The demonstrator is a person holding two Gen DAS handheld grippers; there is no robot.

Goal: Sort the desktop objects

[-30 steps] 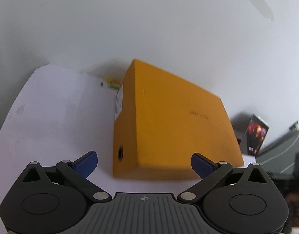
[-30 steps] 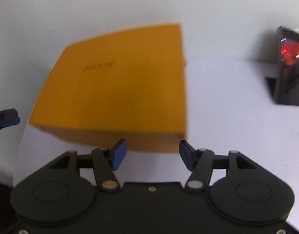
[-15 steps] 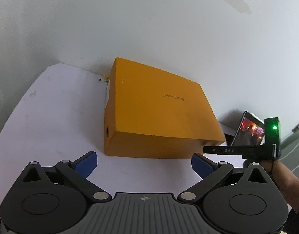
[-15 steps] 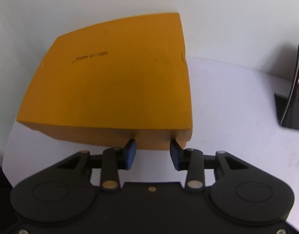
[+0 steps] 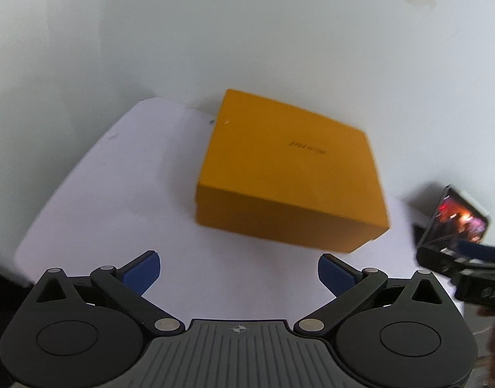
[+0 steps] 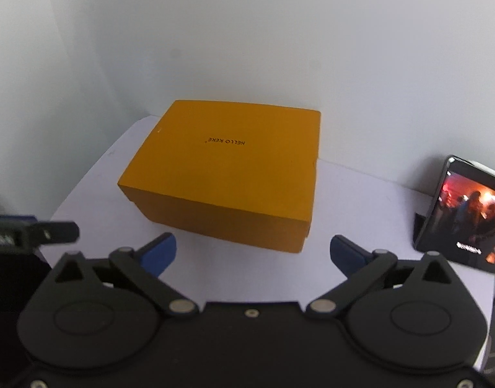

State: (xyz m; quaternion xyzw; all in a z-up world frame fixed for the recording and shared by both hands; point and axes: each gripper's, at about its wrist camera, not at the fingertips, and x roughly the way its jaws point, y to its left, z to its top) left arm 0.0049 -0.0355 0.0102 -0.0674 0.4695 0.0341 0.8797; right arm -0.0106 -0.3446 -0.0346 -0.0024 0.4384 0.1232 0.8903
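A closed orange cardboard box (image 5: 289, 174) (image 6: 228, 168) with small dark lettering on its lid rests on the white table (image 5: 111, 194) (image 6: 360, 207) against the wall. My left gripper (image 5: 239, 273) hangs open in front of the box, well short of it, nothing between its blue pads. My right gripper (image 6: 252, 253) is opening wide, its jaws apart and empty, just short of the box's near side. Part of the other gripper shows at the edge of each view.
A phone (image 5: 454, 223) (image 6: 467, 216) with a lit screen leans on a stand at the right of the table. The table's left edge (image 5: 53, 200) drops off to dark floor. A plain white wall (image 6: 247, 48) rises behind the box.
Both grippers have pulled back and up from the box, so it looks smaller. The right gripper's jaws, narrow near the box's front edge half a second ago, now stand wide apart.
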